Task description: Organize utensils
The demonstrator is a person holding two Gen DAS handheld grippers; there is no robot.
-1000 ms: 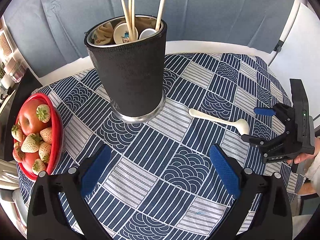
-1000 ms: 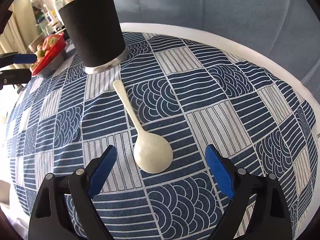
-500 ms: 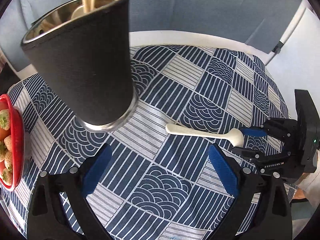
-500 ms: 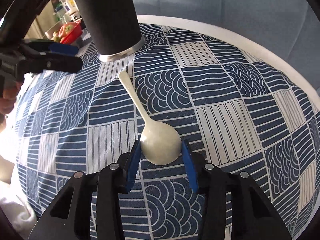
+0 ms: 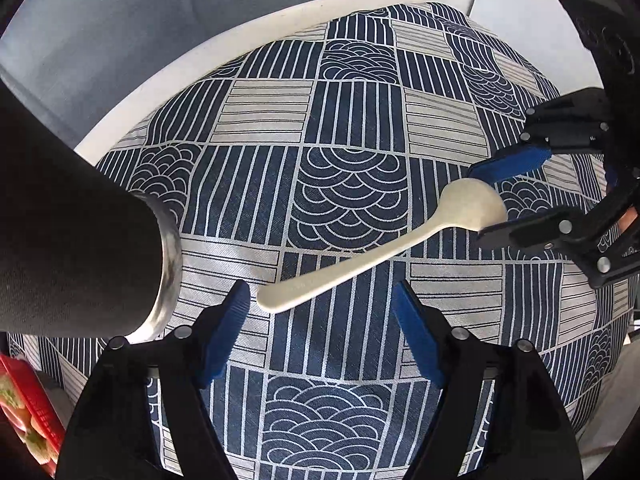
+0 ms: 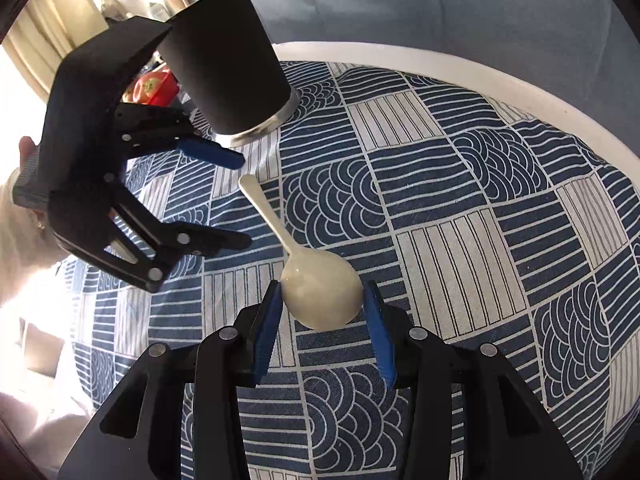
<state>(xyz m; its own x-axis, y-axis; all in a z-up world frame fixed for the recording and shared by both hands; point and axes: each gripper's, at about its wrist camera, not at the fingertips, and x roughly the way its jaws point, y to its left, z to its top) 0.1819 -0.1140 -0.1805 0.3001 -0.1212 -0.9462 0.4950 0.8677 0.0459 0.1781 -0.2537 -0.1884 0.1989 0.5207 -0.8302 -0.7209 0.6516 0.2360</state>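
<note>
A cream plastic spoon point(image 6: 276, 232) lies slanted over the blue patterned tablecloth point(image 6: 460, 208). My right gripper point(image 6: 322, 286) is shut on the spoon's bowl, one blue pad on each side. In the left wrist view the same spoon point(image 5: 360, 268) runs from that right gripper point(image 5: 476, 204) down to my left gripper point(image 5: 320, 288). The left jaws are closing with the handle's tip between them, and the pads stand clear of it. From the right wrist view my left gripper point(image 6: 242, 200) straddles the handle end. The black utensil holder point(image 6: 224, 68) stands just behind it, upright.
A red bowl of fruit point(image 6: 154, 86) sits beyond the holder point(image 5: 80, 220), also at the left view's bottom corner as a red bowl point(image 5: 28, 412). The white table rim point(image 6: 480, 80) curves along the far side. A person's hand point(image 6: 24, 200) grips the left tool.
My left gripper has come down and across from the holder to the spoon's handle, its jaws narrowing. My right gripper has shut on the spoon's bowl.
</note>
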